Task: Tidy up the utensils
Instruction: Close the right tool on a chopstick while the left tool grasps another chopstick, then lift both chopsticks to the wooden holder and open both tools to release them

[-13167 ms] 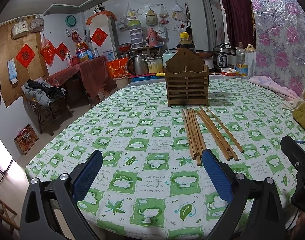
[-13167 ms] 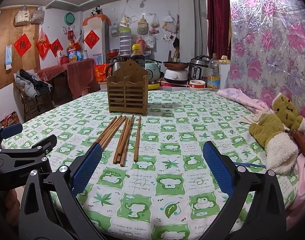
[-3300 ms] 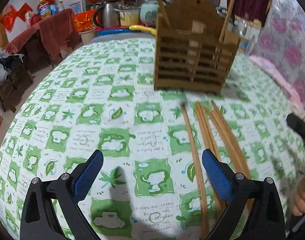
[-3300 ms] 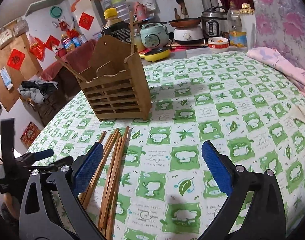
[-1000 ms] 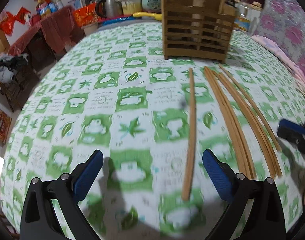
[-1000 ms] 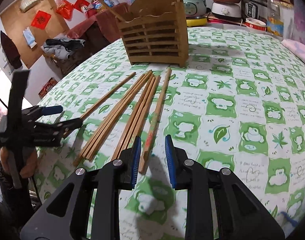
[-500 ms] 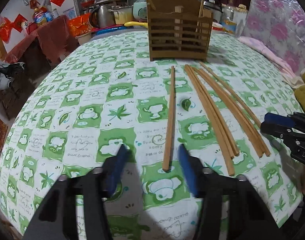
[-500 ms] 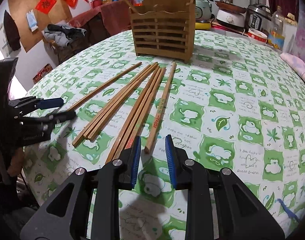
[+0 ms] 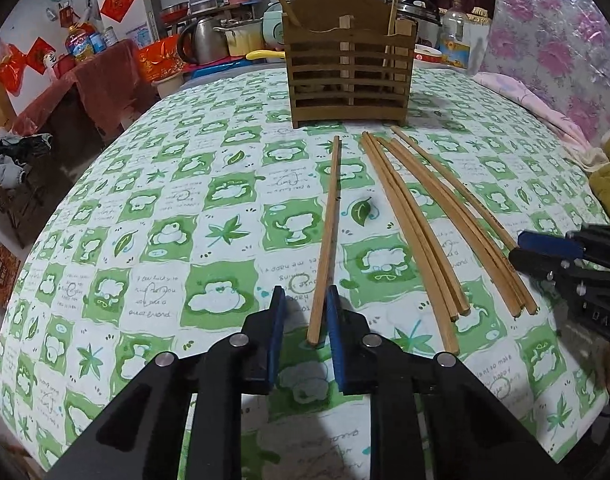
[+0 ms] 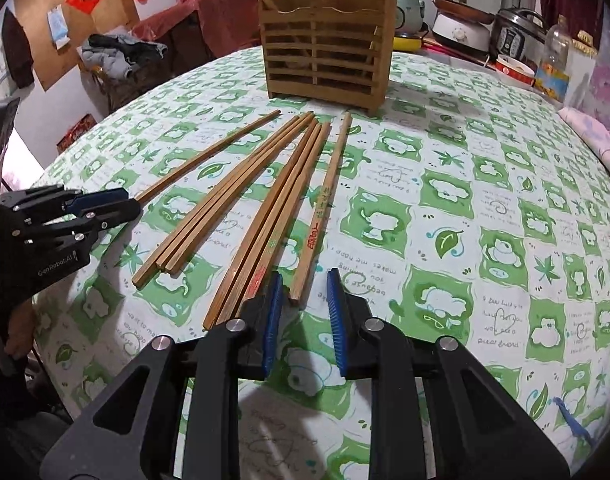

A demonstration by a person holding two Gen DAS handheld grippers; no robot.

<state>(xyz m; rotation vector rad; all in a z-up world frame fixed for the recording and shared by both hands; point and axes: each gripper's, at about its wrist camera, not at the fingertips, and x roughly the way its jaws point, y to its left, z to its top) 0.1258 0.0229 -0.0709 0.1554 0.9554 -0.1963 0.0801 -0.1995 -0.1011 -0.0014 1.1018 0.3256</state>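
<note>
In the left wrist view the left gripper [image 9: 304, 312] has narrowly spread fingers around the near end of a lone chopstick [image 9: 327, 236], not yet pinching, with the holder [image 9: 347, 76] far ahead holding two sticks, and in the right wrist view the right gripper [image 10: 303, 304] is likewise narrowly spread around the end of the printed chopstick [image 10: 321, 208], so most remain on the surface [image 10: 505, 220].

Wooden chopsticks [image 9: 409, 216] lie flat before the slatted holder [image 9: 347, 68], perhaps nine.
</note>
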